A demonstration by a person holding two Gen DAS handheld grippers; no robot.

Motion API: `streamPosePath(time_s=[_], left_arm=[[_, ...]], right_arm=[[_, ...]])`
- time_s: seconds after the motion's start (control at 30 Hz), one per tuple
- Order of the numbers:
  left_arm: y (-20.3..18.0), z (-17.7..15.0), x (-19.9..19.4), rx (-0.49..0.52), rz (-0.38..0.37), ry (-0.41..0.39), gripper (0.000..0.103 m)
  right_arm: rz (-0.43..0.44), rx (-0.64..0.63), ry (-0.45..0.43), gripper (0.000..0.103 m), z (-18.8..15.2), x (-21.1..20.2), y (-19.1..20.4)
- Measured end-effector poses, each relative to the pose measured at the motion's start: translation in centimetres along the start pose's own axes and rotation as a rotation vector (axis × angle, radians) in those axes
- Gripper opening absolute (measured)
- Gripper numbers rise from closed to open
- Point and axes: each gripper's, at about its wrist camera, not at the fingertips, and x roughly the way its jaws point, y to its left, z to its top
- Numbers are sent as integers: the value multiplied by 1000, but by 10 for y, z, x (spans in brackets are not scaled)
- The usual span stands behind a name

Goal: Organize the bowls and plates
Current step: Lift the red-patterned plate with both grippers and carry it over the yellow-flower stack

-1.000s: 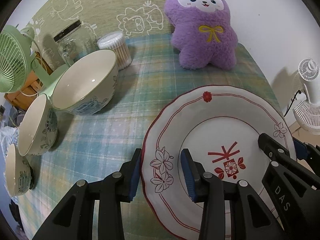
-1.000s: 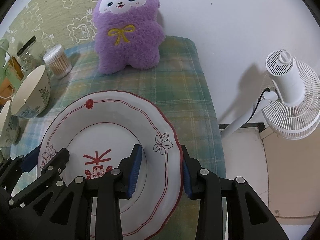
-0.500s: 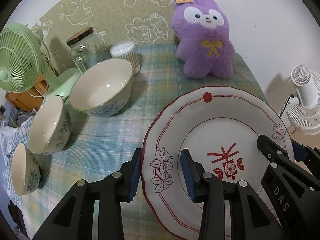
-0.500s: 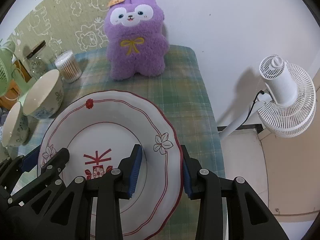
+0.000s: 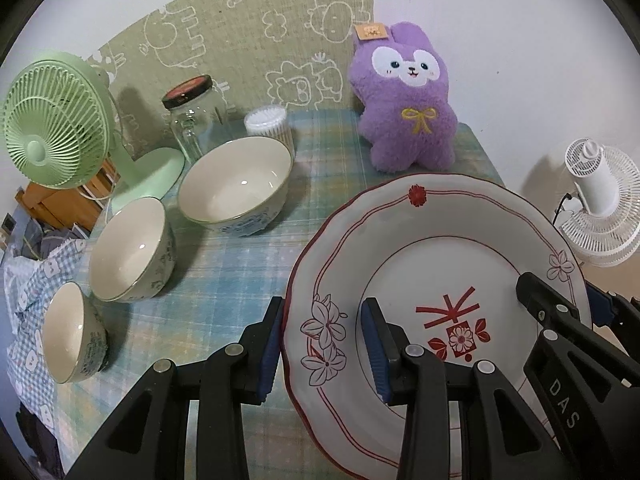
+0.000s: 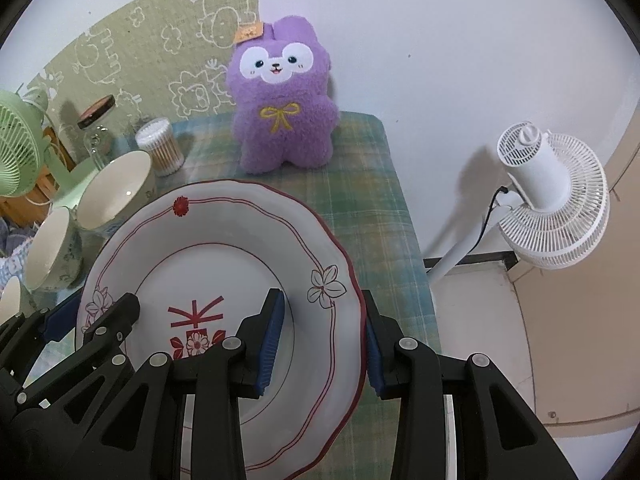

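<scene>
A large white plate (image 5: 448,264) with red flower trim is held above the table by both grippers. My left gripper (image 5: 324,336) is shut on its left rim, and my right gripper (image 6: 322,332) is shut on its right rim; the plate also shows in the right wrist view (image 6: 224,248). Three white bowls with blue patterns stand in a row at the left: a large bowl (image 5: 236,186), a medium bowl (image 5: 130,248) and a small bowl (image 5: 72,332). The right gripper also shows in the left wrist view (image 5: 568,308).
A purple plush rabbit (image 5: 406,120) sits at the table's back. A glass jar (image 5: 192,116), a cotton swab tub (image 5: 268,122) and a green fan (image 5: 56,120) stand at the back left. A white fan (image 6: 548,196) stands beyond the table's right edge (image 6: 412,216).
Both grippers have risen and drawn back with the plate. The bowls, plush and table now look smaller and lower, and more of the wall shows.
</scene>
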Motion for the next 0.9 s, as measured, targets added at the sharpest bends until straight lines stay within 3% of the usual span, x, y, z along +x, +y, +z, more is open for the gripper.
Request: streamPosePath(time_s=[0.9], left_arm=[[19, -52, -56, 25, -25, -35, 38]], right_arm=[[-30, 32, -28, 40, -54, -62, 17]])
